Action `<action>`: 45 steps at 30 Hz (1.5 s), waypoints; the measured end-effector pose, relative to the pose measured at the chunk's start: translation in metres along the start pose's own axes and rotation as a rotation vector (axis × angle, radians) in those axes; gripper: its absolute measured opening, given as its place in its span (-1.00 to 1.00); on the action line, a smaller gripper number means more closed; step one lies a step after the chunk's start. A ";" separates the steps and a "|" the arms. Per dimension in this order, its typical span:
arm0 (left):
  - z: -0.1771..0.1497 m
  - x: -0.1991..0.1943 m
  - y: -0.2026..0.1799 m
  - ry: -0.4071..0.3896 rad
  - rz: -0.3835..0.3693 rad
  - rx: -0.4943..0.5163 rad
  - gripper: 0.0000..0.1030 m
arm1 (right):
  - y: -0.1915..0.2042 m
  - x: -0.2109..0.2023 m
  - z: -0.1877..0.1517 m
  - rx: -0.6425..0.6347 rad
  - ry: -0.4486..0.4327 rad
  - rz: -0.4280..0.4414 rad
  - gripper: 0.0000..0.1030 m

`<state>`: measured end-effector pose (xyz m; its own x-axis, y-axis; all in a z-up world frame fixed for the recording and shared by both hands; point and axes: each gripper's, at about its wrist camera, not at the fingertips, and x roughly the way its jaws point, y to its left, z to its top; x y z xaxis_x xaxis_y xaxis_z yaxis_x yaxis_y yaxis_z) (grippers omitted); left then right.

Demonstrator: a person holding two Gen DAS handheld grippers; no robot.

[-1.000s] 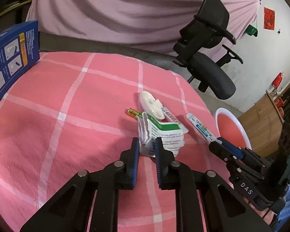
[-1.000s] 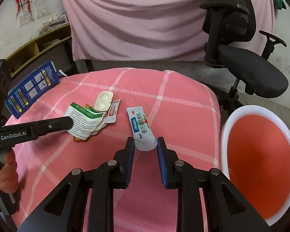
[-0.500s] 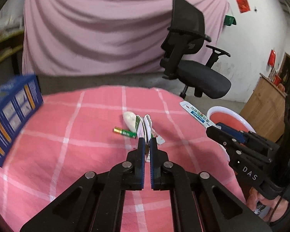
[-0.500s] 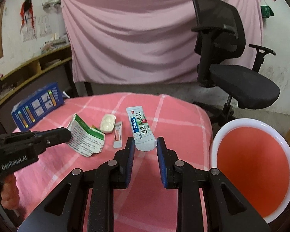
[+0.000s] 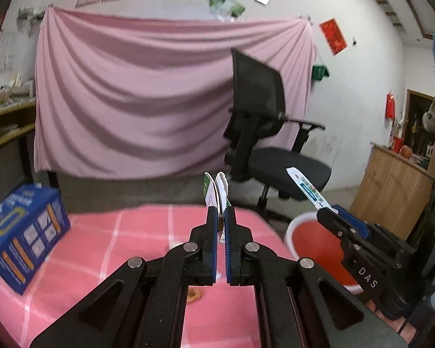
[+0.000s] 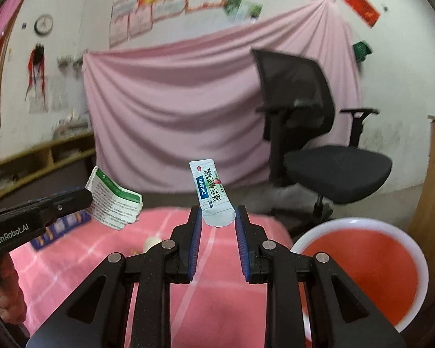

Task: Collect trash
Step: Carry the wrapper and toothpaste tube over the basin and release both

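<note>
**Both grippers hold trash above the pink table**

The left gripper (image 5: pixel 221 217) is clenched on a torn green-and-white paper wrapper (image 5: pixel 216 190), which stands up edge-on from between its blue pads; seen from the right wrist, the same wrapper (image 6: pixel 113 200) hangs in the air at the tip of the left gripper (image 6: pixel 84 198), clear of the pink checked tablecloth (image 6: pixel 217 304); a hand (image 6: pixel 10 295) grips that tool's handle at the lower left. The right gripper (image 6: pixel 218 220) grasps a white sachet (image 6: pixel 213 191) with blue and green print by its lower, rounded end; the sachet points up and slightly left, off the table; from the left wrist it (image 5: pixel 306 187) juts up and left from the right gripper (image 5: pixel 327 211). A red basin with a white rim (image 6: pixel 359 223) sits low at the table's right edge, beside the right gripper; a blue box (image 5: pixel 23 232) stands on the cloth at the left; small scraps (image 5: pixel 194 294) lie on the cloth near the left gripper's base; a black office chair (image 5: pixel 264 133) stands before a pink hanging sheet (image 5: pixel 130 101).
</note>
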<state>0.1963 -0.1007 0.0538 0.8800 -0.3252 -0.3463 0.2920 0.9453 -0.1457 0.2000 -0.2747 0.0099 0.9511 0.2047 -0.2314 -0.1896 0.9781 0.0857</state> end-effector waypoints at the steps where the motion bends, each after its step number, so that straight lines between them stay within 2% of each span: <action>1: 0.003 0.001 -0.004 -0.018 -0.005 0.005 -0.95 | -0.001 -0.003 0.002 0.000 -0.020 -0.009 -0.59; 5: 0.008 -0.003 -0.024 -0.089 -0.028 0.046 -0.95 | -0.012 -0.021 0.008 0.019 -0.129 -0.065 -0.59; 8: 0.010 0.000 -0.042 -0.115 -0.041 0.082 -0.95 | -0.023 -0.031 0.011 0.045 -0.172 -0.106 -0.59; 16: 0.011 0.023 -0.084 -0.116 -0.119 0.128 -0.95 | -0.059 -0.038 0.014 0.126 -0.171 -0.195 -0.59; 29: 0.007 0.062 -0.127 -0.033 -0.211 0.150 -0.95 | -0.107 -0.042 0.010 0.231 -0.107 -0.299 -0.59; 45: -0.011 0.096 -0.144 0.134 -0.286 0.100 -0.95 | -0.134 -0.029 -0.008 0.350 0.054 -0.315 -0.58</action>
<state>0.2344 -0.2680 0.0320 0.7016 -0.5726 -0.4241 0.5615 0.8107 -0.1657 0.1954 -0.4113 -0.0028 0.9332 -0.0893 -0.3481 0.2087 0.9232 0.3226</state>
